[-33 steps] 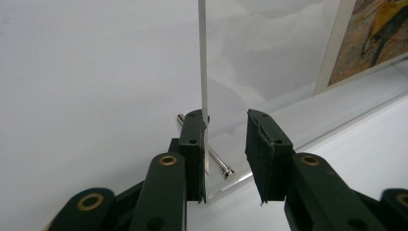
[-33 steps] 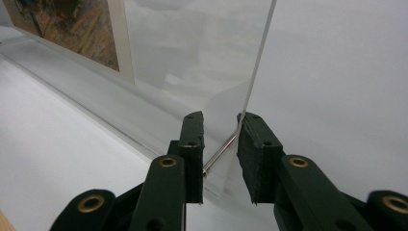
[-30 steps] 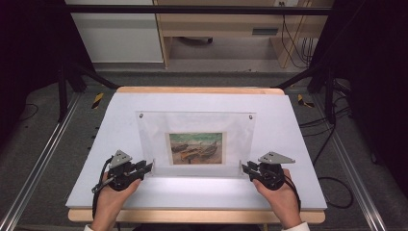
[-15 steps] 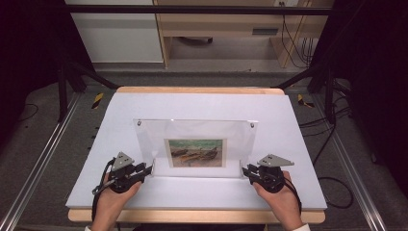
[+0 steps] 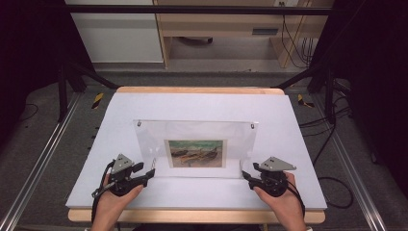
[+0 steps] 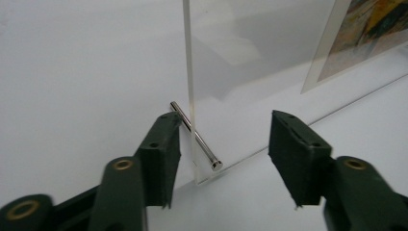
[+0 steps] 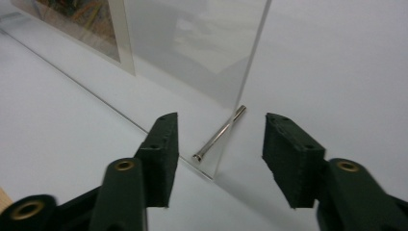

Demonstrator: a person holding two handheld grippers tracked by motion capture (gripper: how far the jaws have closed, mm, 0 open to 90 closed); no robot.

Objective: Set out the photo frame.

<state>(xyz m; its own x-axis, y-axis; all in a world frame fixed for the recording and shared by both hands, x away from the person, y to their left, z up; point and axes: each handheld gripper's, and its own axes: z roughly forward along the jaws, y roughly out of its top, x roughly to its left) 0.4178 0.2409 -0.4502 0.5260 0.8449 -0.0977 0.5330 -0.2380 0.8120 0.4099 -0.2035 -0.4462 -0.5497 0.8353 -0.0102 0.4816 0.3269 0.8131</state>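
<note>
A clear acrylic picture frame (image 5: pixel 195 144) stands upright a little below the centre of the high view, on the white table sheet (image 5: pixel 202 106), and it stands on its own because a slim metal pin passes through each lower corner and sticks out front and back as a foot. The left gripper (image 5: pixel 144 175) sits at the frame's lower left corner and the right gripper (image 5: pixel 248 177) at its lower right, each in one of the person's hands coming up from the bottom edge. Both pairs of jaws have just been opening and now stand apart. In the left gripper view the left gripper (image 6: pixel 223 156) has the panel's edge and the left support pin (image 6: pixel 195 135) in the gap, with neither pad pressing on them. In the right gripper view the right gripper (image 7: pixel 219 154) likewise straddles the right support pin (image 7: pixel 220 132) and the corner without contact. That symmetric placement reads as a two-handed setting-down: the corners were the natural holds, and the spread jaws suggest the frame is being left to rest on its pins. The frame is two transparent sheets with small fasteners near the top corners, sandwiching a painted print of boats (image 5: pixel 196 153) with a pale border, set low in the middle of the panel.
</note>
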